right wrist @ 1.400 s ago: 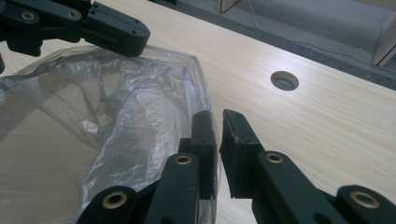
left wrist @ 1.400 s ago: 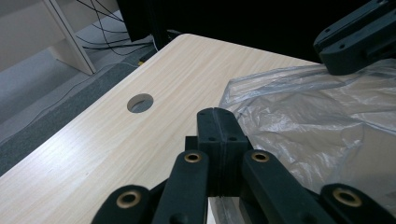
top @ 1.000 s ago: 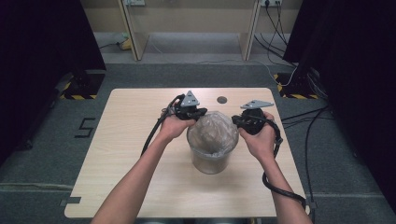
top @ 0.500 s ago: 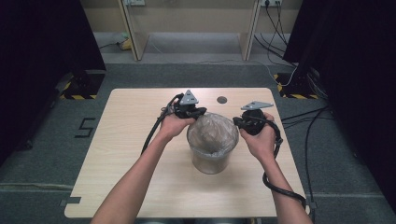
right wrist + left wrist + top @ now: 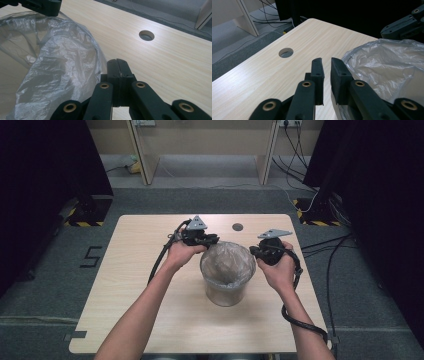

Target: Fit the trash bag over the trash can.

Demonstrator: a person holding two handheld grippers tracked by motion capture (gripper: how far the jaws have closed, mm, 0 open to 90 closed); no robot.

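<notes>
A small bin (image 5: 226,282) lined with a clear plastic bag (image 5: 227,262) stands near the middle of the table (image 5: 135,285), a little toward its right. The bag is folded out over the rim and looks crumpled.

The left gripper (image 5: 210,239) sits at the bin's far-left edge, held in the left hand (image 5: 181,254). In the left gripper view its jaws stand slightly apart with a narrow gap between them, nothing in that gap; the bag (image 5: 387,67) lies just beside the right jaw, and whether it touches cannot be told.

The right gripper (image 5: 254,252) sits at the bin's right edge, held in the right hand (image 5: 277,267). In the right gripper view its jaws are pressed fully together, tips over bare table; the bag (image 5: 55,65) bulges just to their left. Whether any film is pinched between them cannot be told.

A round hole (image 5: 237,227) in the tabletop lies beyond the bin, between the two grippers. A cable (image 5: 162,257) trails from the left gripper toward the near left.
</notes>
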